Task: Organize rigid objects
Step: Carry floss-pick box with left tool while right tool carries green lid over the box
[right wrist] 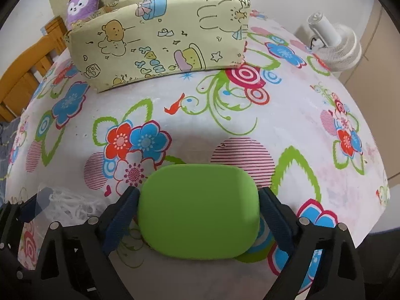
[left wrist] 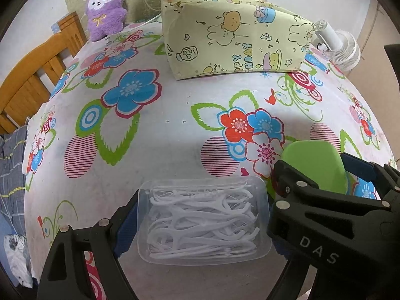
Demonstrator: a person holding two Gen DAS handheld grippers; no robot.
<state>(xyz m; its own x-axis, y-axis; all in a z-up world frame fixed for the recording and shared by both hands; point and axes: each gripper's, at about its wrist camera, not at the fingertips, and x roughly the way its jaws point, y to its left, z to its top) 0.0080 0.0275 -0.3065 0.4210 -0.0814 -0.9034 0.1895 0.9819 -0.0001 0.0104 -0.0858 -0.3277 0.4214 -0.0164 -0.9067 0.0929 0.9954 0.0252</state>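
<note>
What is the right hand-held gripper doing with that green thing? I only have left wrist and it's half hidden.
Observer: In the right wrist view, the green lid sits squarely between the fingers of the right hand-held gripper. The blue pads meet both its short sides, so it looks gripped.
Operator: Whole lid in frame?
Observer: Yes. It's a plain rounded rectangle with nothing on top.
Operator: Anything between it and the pouch?
Observer: Only bare tablecloth between the lid and the cartoon pouch.
</note>
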